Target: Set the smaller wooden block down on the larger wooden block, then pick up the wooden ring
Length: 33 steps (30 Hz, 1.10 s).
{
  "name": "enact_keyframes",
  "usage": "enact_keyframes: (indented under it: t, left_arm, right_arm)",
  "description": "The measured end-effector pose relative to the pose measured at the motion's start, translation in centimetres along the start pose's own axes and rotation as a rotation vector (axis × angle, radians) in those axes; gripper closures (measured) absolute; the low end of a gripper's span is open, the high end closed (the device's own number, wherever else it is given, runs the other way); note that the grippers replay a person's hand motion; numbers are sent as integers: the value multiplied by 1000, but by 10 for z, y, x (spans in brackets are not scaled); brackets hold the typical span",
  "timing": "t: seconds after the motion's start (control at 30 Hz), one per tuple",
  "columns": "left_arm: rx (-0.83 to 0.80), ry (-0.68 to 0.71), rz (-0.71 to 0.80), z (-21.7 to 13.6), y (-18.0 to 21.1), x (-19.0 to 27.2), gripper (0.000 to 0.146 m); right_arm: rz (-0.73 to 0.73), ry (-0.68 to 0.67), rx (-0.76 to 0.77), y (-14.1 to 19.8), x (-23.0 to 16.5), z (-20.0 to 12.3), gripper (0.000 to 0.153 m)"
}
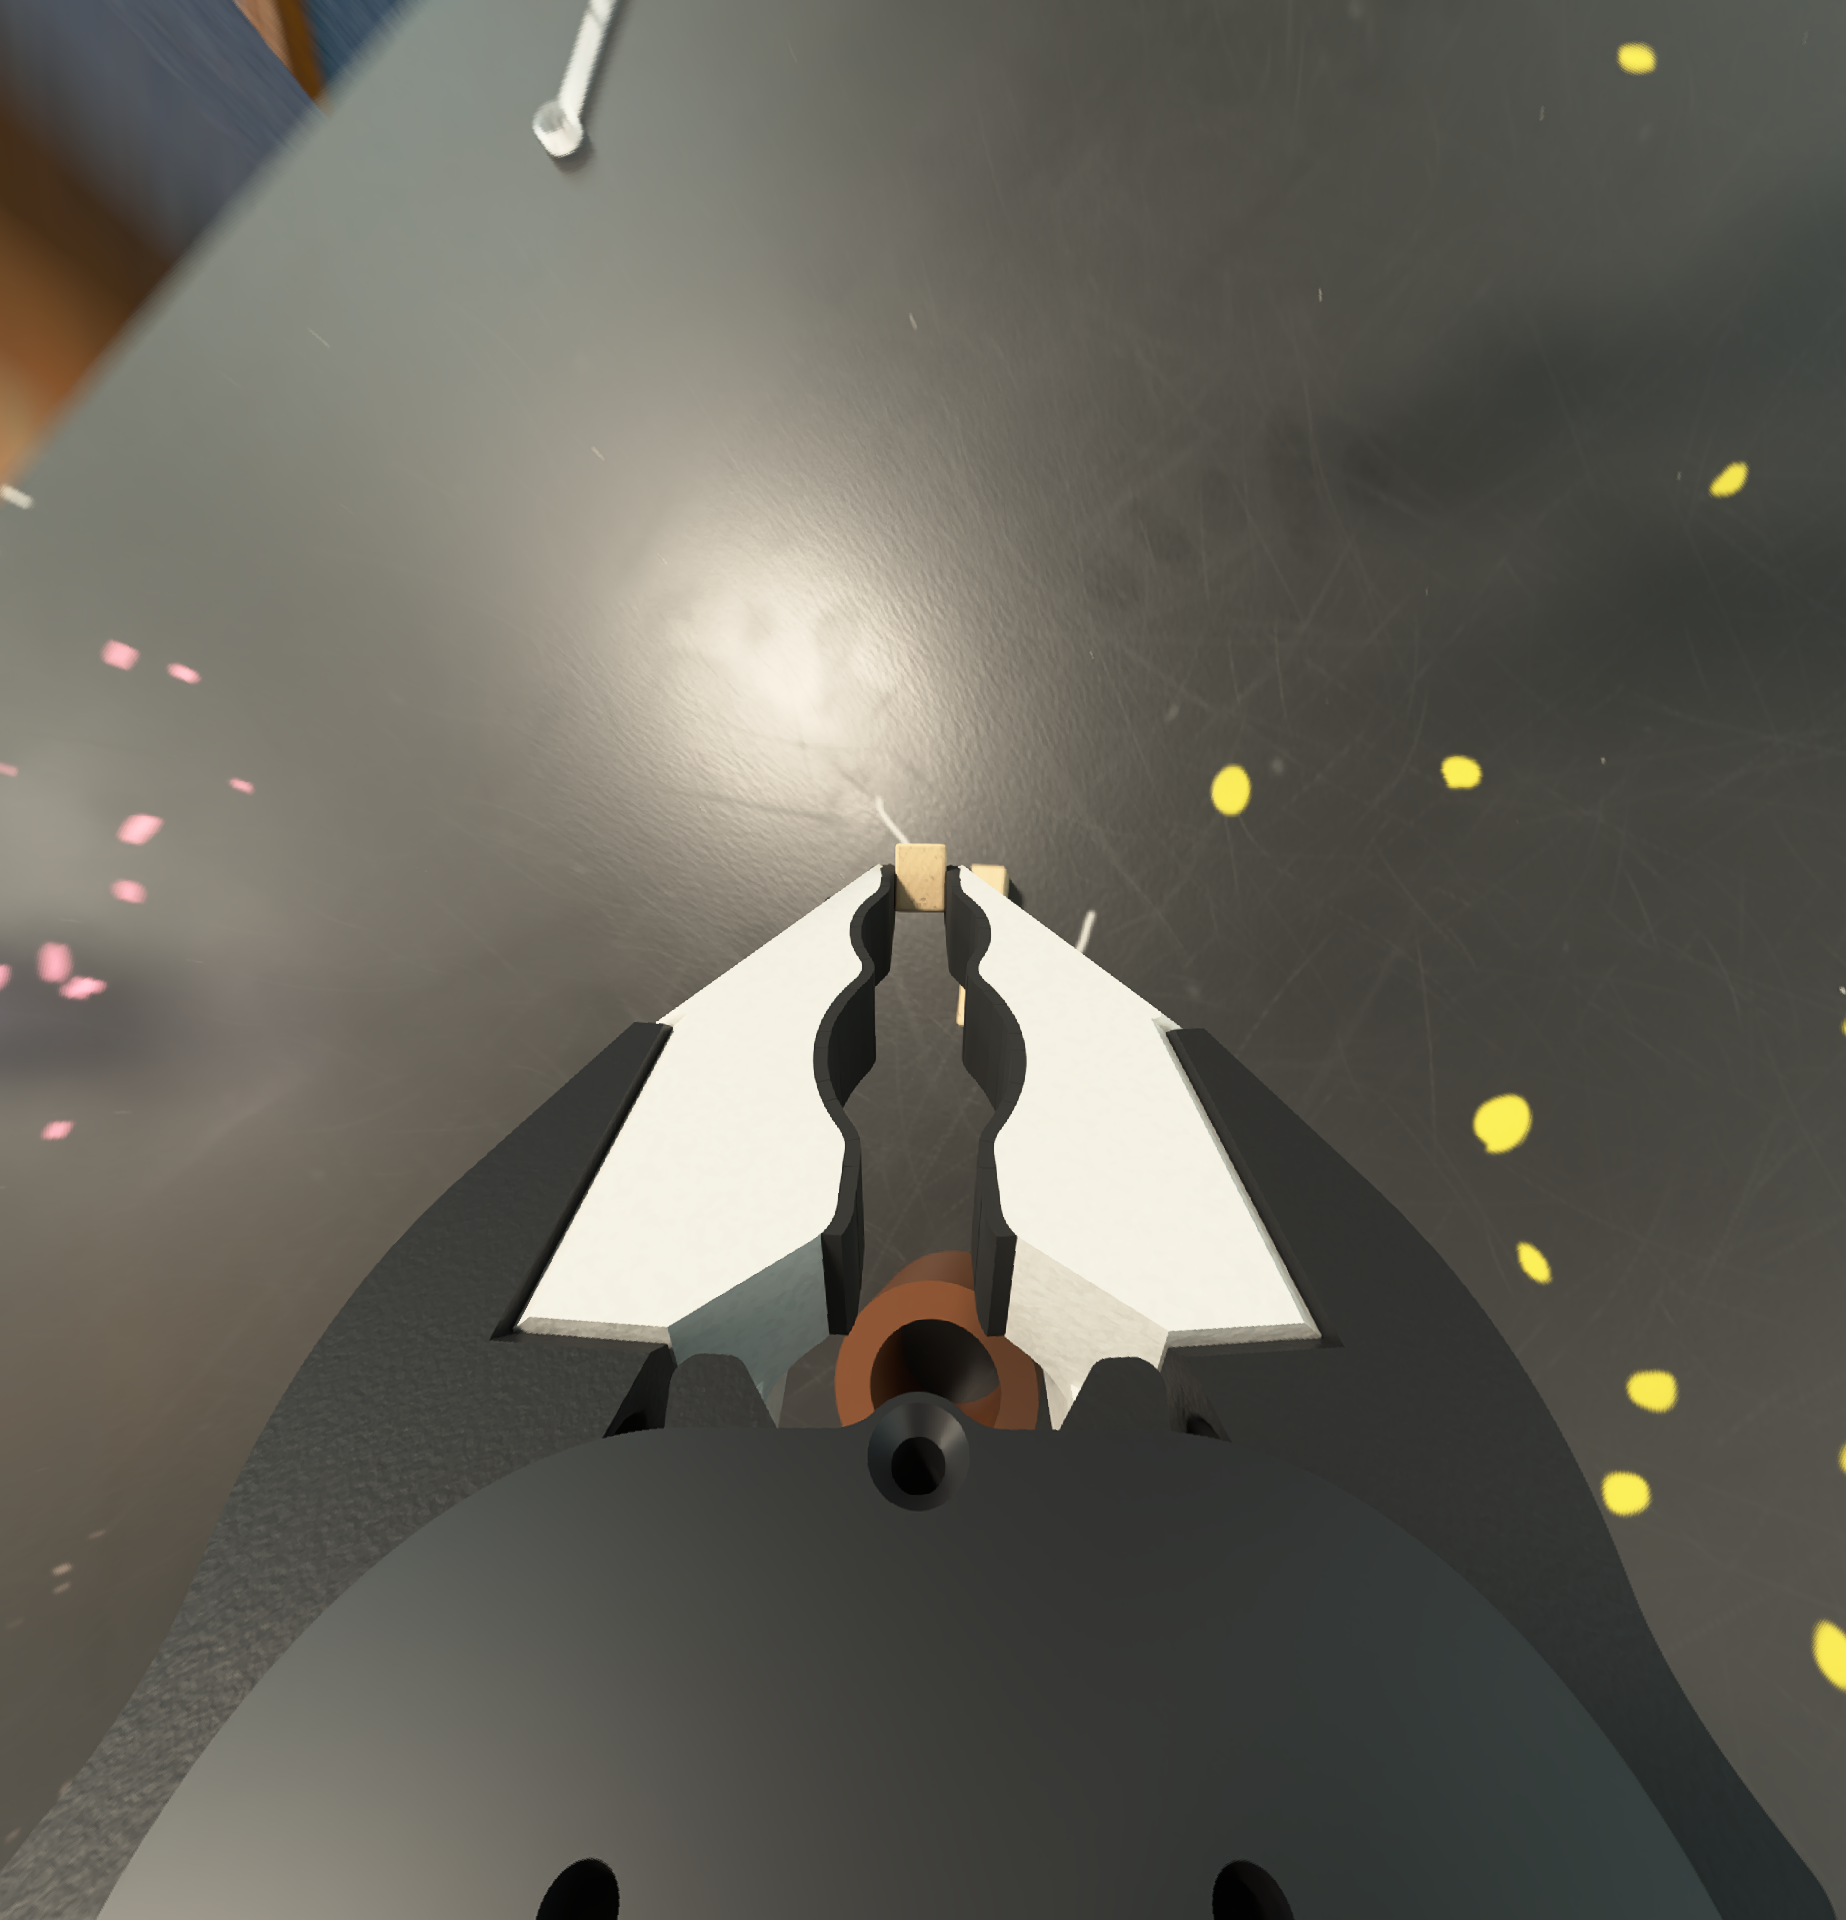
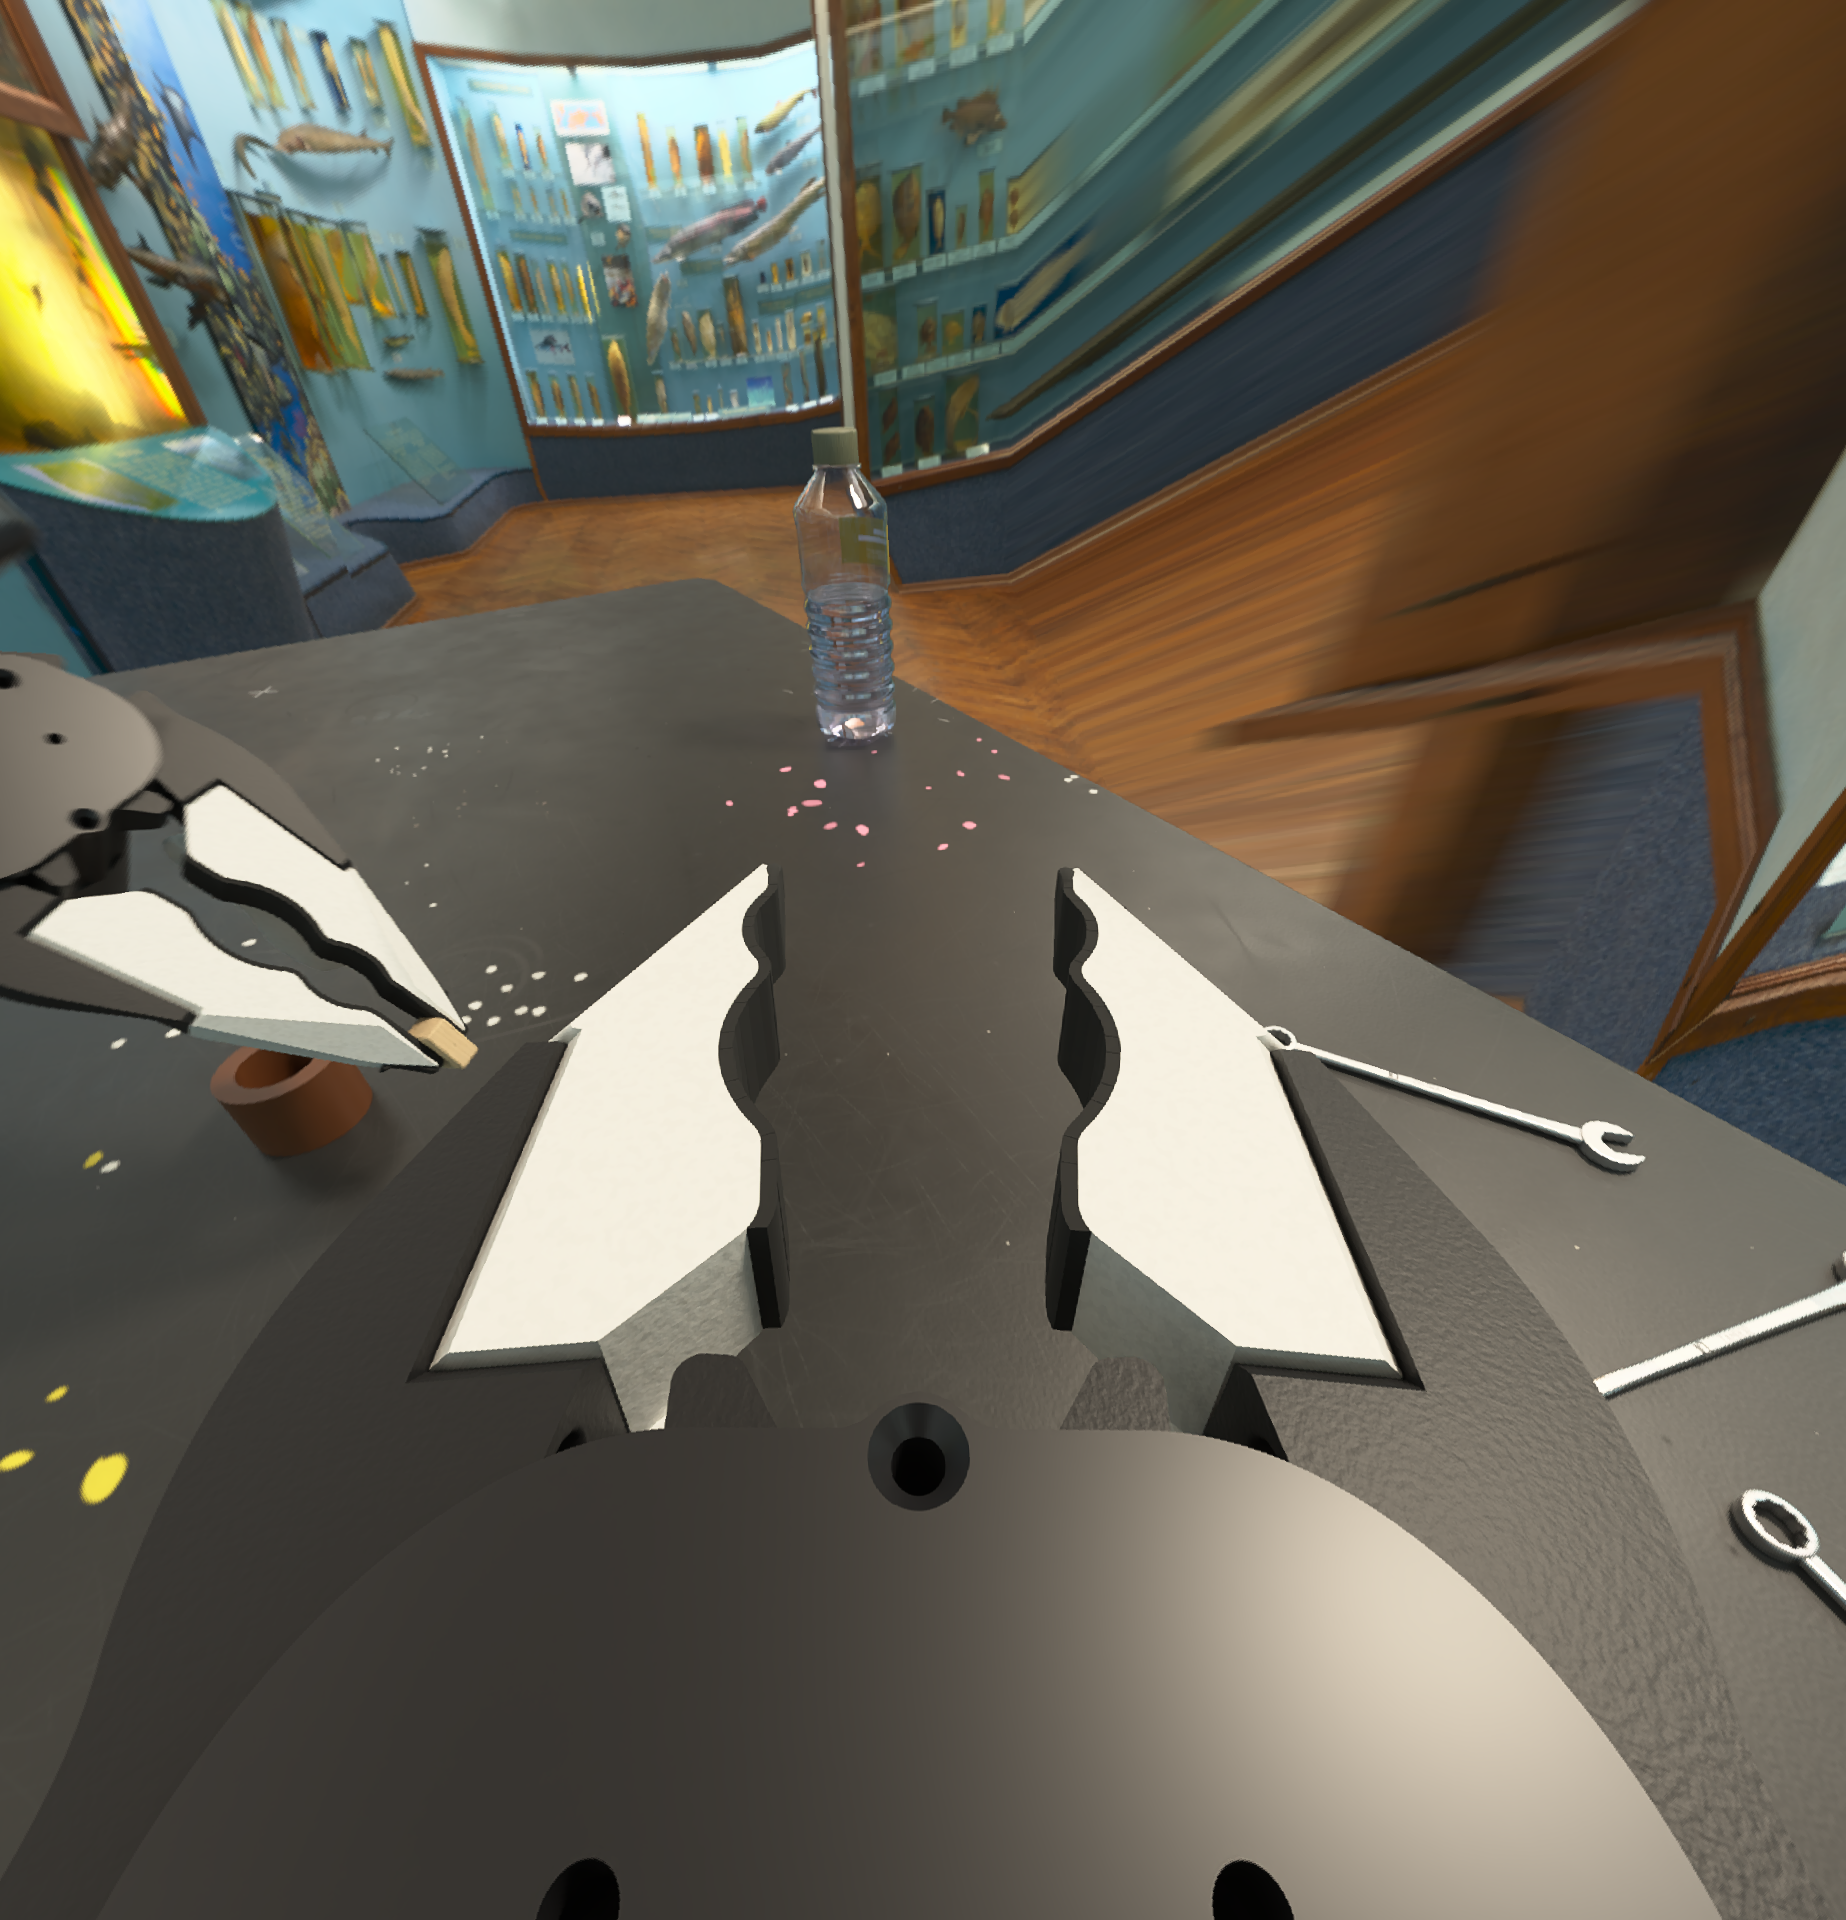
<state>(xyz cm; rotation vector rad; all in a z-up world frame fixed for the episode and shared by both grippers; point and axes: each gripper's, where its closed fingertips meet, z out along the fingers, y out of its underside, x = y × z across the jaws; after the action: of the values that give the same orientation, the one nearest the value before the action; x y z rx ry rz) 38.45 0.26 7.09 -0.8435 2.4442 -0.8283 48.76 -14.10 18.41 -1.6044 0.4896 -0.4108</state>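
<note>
Nearest to us in the left wrist view, the wooden ring sits on the counter right under the root of our left gripper, its hole facing up. Its tips are clenched on the smaller wooden block, a pale cube pinched at the very end with its far face sticking out past the fingers.

Just to the right of the held cube, and partly hidden behind the right finger, we see a sliver of a second pale piece, which we take to be the larger wooden block. We cannot tell its long axis or its full size from here, nor how far the held cube stands above it. We judge that the coming move turns on this offset: the target lies a little to the right of the jaws and lower, so the cube has to shift right before it is lowered and let go.

From the right wrist view, the left gripper reaches in from the left with the cube at its tip, above and just beyond the ring. Our right gripper is released wide, holding nothing, pointing toward a water bottle; spanners lie to its right. The left gripper is clearly nearer both task pieces.
</note>
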Motion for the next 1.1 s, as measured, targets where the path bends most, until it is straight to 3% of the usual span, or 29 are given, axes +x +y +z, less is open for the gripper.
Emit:
enact_keyframes:
  t: [0.23, 0.37, 0.5, 0.73, 0.9, 1.1]
  left_arm:
    - [-212, 178, -17, 30, 35, 13, 137]
    - [-209, 202, -44, 33, 34, 14, 136]
    - [-160, 187, -65, 21, 28, 8, 125]
    - [-175, 169, -32, 20, 31, 12, 140]
    - [-192, 162, -28, 18, 32, 9, 139]
    - [-143, 78, -78, -14, 33, -10, 132]
  right_arm:
    - [-19, -21, -66, 16, 2, -2, 101]
    - [-21, -25, -82, 18, 5, -2, 101]
    - [-36, -22, -76, 14, 7, -5, 101]
    - [-45, -46, -91, 14, 1, -4, 103]
    - [-60, -50, -89, 10, -2, -6, 103]
    - [-73, -81, -117, 10, -3, -9, 102]
